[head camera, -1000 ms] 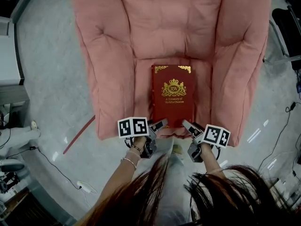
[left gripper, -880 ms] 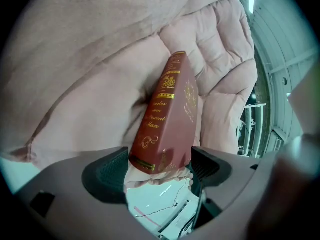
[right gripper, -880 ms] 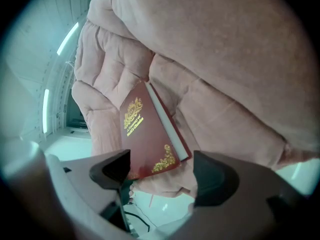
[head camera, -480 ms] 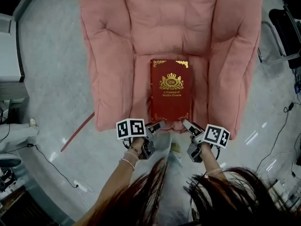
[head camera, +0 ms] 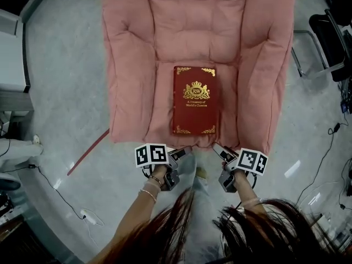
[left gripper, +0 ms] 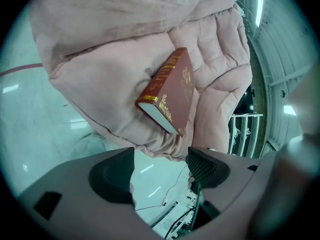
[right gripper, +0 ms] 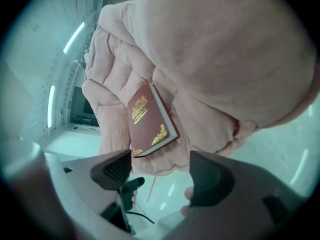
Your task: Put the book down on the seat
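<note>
Grey plastic is seen at the lower middle of the frame, where the left gripper (head camera: 185, 151) and the right gripper (head camera: 219, 148) are held just before the seat's front edge. The left jaws, wide apart, are closing on nothing; the right jaws are spread wide and empty. Beyond, at mid-frame, the dark red gold-printed hardback book (head camera: 194, 99) is laid flat on the seat of the pink padded fabric armchair (head camera: 159, 100).

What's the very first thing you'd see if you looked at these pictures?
A red book with gold print lies flat in the middle of the seat of a big pink armchair. Just off the seat's front edge hover the left gripper and the right gripper, both empty, jaws apart; the left one's are closing.
</note>
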A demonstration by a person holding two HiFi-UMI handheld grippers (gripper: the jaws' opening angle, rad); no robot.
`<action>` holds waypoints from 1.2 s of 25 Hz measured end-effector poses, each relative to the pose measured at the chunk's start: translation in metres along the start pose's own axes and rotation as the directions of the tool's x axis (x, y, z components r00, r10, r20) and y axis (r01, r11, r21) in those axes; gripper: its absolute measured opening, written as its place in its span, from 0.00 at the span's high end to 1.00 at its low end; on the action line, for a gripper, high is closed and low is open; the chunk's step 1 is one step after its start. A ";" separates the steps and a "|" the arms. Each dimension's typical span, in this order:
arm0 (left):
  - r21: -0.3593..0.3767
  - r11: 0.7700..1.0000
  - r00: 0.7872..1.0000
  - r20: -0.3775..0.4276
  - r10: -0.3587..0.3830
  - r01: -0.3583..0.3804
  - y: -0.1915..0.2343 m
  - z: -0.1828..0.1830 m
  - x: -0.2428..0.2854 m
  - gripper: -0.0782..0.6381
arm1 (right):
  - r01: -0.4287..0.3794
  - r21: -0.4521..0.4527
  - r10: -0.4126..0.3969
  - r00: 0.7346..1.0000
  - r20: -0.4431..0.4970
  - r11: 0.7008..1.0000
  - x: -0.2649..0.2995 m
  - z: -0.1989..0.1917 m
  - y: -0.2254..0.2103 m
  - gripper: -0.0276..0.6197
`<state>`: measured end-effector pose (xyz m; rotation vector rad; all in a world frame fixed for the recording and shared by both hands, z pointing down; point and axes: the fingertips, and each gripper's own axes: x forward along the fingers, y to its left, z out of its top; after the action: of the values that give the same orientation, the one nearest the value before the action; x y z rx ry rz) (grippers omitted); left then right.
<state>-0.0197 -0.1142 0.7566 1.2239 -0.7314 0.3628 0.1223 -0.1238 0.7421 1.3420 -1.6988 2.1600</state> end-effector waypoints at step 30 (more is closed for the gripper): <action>0.117 0.990 0.935 0.335 -0.118 0.083 -0.050 -0.076 -0.098 0.59 | -0.084 -0.222 0.063 0.993 -0.098 0.971 -0.096 -0.085 0.024 0.55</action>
<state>-0.0361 -0.0465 0.6430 1.4343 -0.9519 0.1020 0.1191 -0.0223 0.6603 1.1223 -1.9175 1.9569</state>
